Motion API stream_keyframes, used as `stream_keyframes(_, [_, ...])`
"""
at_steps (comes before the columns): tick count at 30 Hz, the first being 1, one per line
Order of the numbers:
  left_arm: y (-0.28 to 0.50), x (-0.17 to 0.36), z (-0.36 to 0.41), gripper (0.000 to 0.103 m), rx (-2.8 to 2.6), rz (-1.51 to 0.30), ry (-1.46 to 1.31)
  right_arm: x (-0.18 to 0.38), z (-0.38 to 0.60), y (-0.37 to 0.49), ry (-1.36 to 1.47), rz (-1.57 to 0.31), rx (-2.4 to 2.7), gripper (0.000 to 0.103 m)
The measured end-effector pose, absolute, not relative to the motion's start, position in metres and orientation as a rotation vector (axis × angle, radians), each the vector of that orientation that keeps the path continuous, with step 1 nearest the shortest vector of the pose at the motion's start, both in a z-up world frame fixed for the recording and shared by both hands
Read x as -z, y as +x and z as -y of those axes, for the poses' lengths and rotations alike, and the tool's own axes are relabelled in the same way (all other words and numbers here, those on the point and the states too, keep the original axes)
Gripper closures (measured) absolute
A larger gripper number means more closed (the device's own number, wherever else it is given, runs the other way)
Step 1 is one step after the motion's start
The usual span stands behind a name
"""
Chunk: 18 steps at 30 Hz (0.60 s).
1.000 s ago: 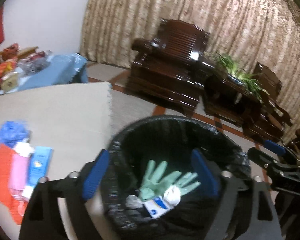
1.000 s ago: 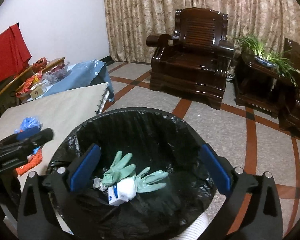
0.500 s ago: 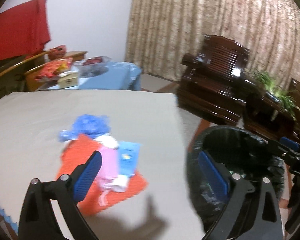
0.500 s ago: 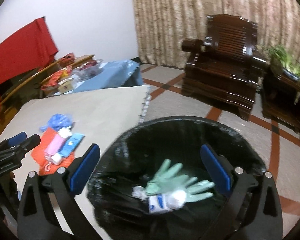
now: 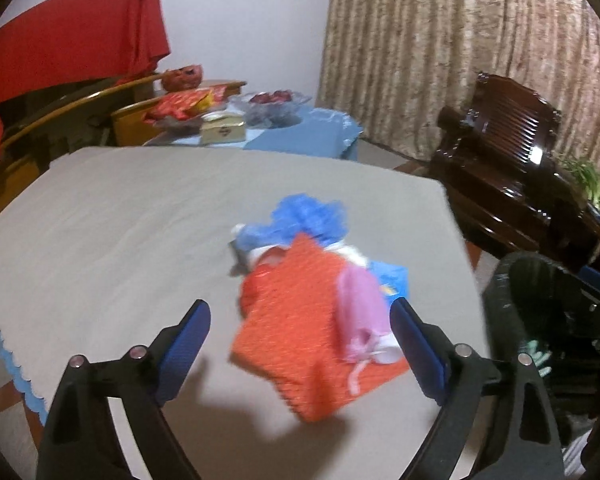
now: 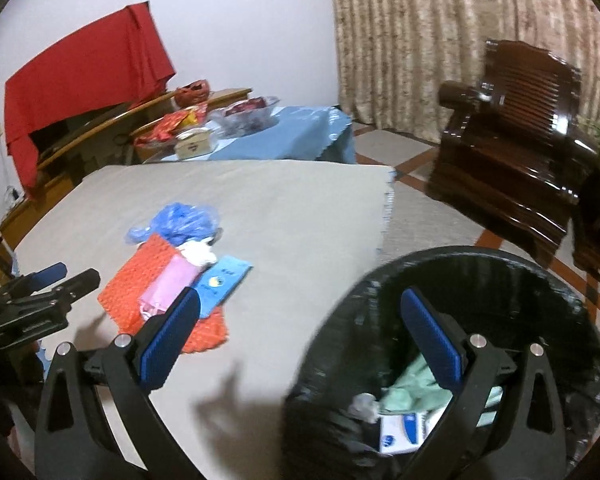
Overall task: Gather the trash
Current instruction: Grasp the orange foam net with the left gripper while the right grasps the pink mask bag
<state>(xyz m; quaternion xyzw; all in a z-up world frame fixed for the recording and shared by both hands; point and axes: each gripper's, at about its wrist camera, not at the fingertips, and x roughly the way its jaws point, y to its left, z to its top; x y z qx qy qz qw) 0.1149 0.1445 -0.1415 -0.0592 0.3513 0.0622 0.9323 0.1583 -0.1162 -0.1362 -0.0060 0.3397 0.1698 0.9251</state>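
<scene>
Beige tablecloth (image 5: 140, 220); on it orange dotted mat (image 5: 296, 320), pink pouch (image 5: 358, 312), blue crumpled bag (image 5: 304, 216), light-blue card (image 6: 224, 280). Beside the tablecloth, black bin liner (image 6: 540, 280).

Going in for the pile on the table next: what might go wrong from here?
1. The pile is stacked: pink bag and blue packet lie on the orange mesh, so lifting the mesh may spill them.
2. The left gripper is closing with nothing between its jaws; it may shut early.
3. The pile sits near the table edge beside the bin.
</scene>
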Motion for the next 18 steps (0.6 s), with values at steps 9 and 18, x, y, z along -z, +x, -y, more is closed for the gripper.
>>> stream_keyframes(9, [0.131, 0.181, -0.172, 0.023, -0.138, -0.801, -0.190, 0.160, 0.073, 0.178, -0.053, -0.725, -0.386, 0.005])
stream_keyframes(18, [0.151, 0.209, -0.177, 0.057, -0.030, -0.881, -0.267, 0.179, 0.049, 0.192, -0.067, -0.759, -0.404, 0.006])
